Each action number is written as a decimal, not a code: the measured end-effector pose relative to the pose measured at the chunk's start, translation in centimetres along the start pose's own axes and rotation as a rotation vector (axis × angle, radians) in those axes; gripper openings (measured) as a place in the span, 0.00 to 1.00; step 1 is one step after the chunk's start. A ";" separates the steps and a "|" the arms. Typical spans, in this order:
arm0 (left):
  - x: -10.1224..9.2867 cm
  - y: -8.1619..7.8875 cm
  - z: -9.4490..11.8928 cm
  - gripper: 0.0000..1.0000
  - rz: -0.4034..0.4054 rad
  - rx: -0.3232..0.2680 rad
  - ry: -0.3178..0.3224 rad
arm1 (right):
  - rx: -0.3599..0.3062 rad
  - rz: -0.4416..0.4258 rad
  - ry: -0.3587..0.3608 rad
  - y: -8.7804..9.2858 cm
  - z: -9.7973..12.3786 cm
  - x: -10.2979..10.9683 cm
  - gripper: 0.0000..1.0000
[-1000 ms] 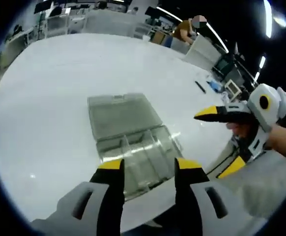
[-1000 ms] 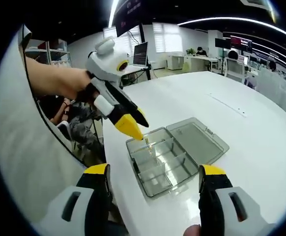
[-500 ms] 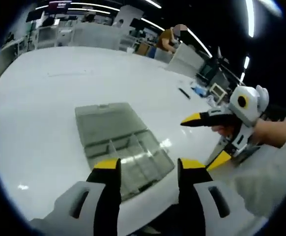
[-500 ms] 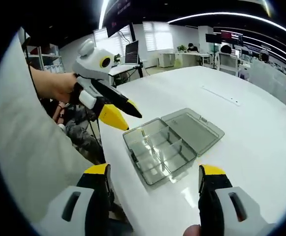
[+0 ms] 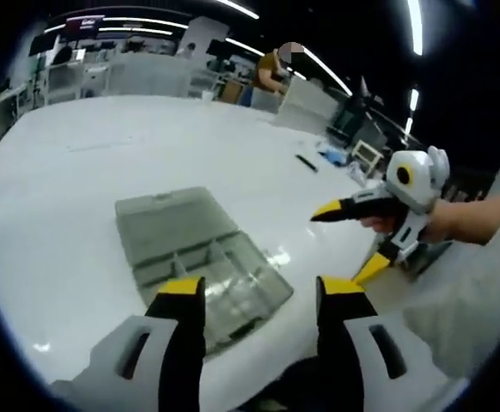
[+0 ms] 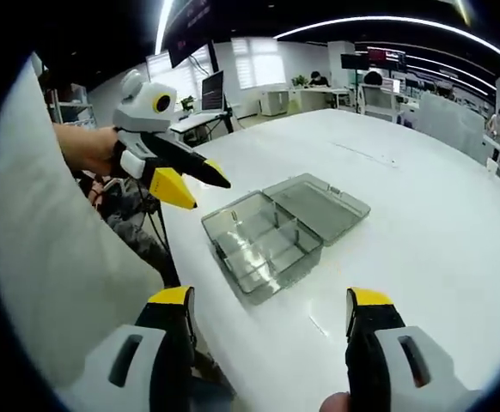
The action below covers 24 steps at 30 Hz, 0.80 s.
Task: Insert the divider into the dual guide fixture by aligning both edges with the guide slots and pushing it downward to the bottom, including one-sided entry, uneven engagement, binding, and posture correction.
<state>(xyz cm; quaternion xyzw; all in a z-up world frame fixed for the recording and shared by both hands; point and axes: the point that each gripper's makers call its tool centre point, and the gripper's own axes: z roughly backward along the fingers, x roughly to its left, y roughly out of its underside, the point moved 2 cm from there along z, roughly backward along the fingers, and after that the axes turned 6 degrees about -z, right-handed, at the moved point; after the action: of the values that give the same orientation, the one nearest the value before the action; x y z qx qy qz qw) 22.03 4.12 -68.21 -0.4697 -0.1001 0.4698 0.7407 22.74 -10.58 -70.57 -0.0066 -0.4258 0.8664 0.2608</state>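
Both hand-held grippers hung above the white table [image 6: 422, 215], and neither had anything between its jaws. In the left gripper view, the left hand-held gripper [image 5: 261, 296] showed its 2 yellow-tipped jaws spread wide, framing the near end of the clear plastic box [image 5: 200, 264] that lay just in from the table's near edge. That box was the dual guide fixture, its hinged lid [image 5: 162, 227] thrown flat open on the far side, and its tray crossed by transparent partition walls. Whether one of those walls was the divider itself, seated in its slots, could not be told, since everything in there was the same see-through plastic. Over on the right of that view, the right hand-held gripper [image 5: 348, 239] was held in a person's hand [image 5: 443, 225], jaws parted, well off to the side of the box and above the table edge. Switching to the right gripper view, the right hand-held gripper [image 6: 270, 300] had its own jaws wide apart at the bottom, with the box [image 6: 263, 242] ahead of them and its lid [image 6: 319, 202] lying open toward the table's middle. The left hand-held gripper [image 6: 197, 182] hovered up and to the left of the box, clear of it, jaws apart and empty. Desks and monitors [image 6: 211, 90] stood in the background.
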 end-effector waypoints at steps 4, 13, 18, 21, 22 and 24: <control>-0.1 0.3 0.1 0.51 0.000 0.002 0.001 | 0.004 -0.011 0.015 0.8 0.6 -0.5 0.69; -0.3 0.6 0.3 0.53 -0.001 0.002 0.003 | 0.023 -0.017 0.037 2.1 1.6 -1.5 0.69; -0.7 0.9 0.2 0.54 -0.008 0.005 0.011 | 0.024 -0.020 0.053 2.4 2.2 -2.1 0.69; -1.0 0.9 0.1 0.55 -0.027 0.010 0.016 | 0.028 -0.025 0.061 2.6 2.5 -2.6 0.69; -1.0 0.9 0.0 0.55 -0.028 0.010 0.017 | 0.030 -0.026 0.065 2.7 2.7 -2.7 0.69; -1.1 0.9 0.0 0.56 -0.028 0.009 0.019 | 0.032 -0.031 0.069 2.8 2.8 -3.0 0.69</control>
<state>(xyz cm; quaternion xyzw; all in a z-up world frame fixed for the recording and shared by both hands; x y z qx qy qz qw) 20.88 3.41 -68.59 -0.4692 -0.0974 0.4554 0.7503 23.36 -15.45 -71.48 -0.0256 -0.4027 0.8683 0.2886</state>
